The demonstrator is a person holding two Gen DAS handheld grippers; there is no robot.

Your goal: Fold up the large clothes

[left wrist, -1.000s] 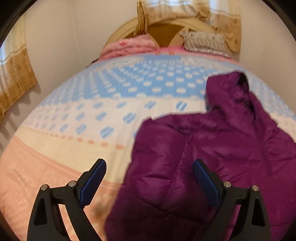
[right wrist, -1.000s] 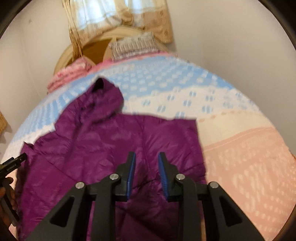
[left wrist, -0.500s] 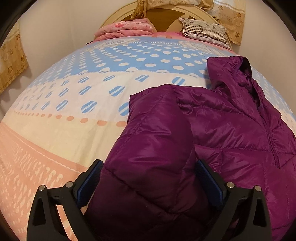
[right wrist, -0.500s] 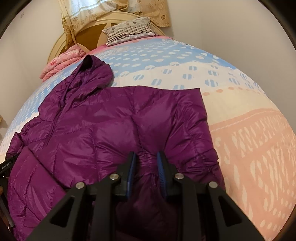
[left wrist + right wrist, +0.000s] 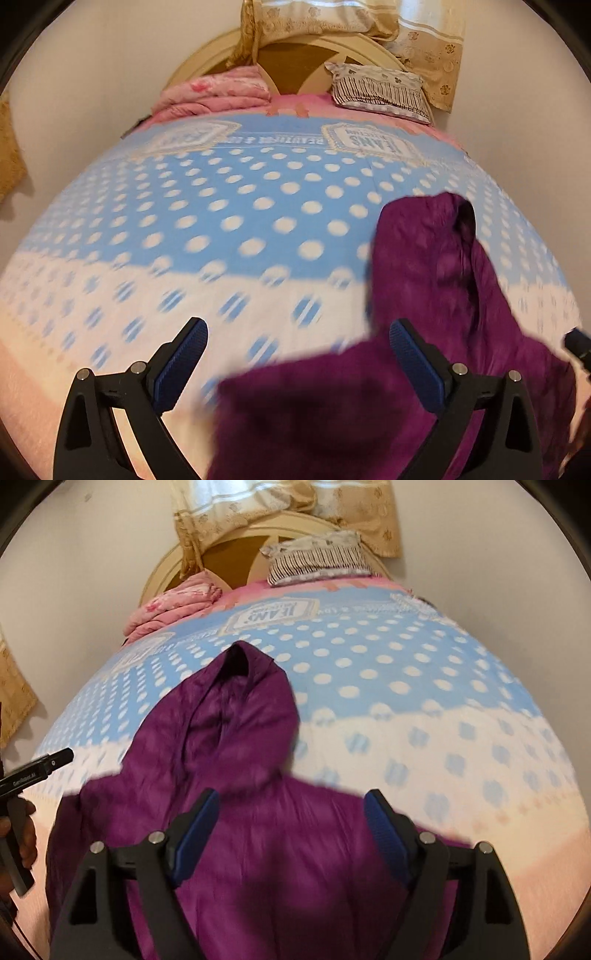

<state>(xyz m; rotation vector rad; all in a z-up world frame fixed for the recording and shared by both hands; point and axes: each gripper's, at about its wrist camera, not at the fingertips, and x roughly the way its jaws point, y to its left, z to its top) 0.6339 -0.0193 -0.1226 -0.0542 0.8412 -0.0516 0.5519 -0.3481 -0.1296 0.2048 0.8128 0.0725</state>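
2 downward wrist views, shared bed (image 5: 258, 221)

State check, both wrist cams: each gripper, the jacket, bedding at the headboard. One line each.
left gripper: open, nothing between the pads
right gripper: jaws opening, pads clear of the fabric
purple jacket: lying on the bed, hood toward the headboard, released
pink blanket: folded, by the headboard
striped pillow: lying by the headboard

Bed (image 5: 229, 221) lying open w/ bare sheet left of purple jacket (image 5: 258, 849) & beyond its hood. Pink blanket (image 5: 214, 96) & striped pillow (image 5: 376, 88) blocking far end by headboard (image 5: 229, 554); walls closing in both sides.
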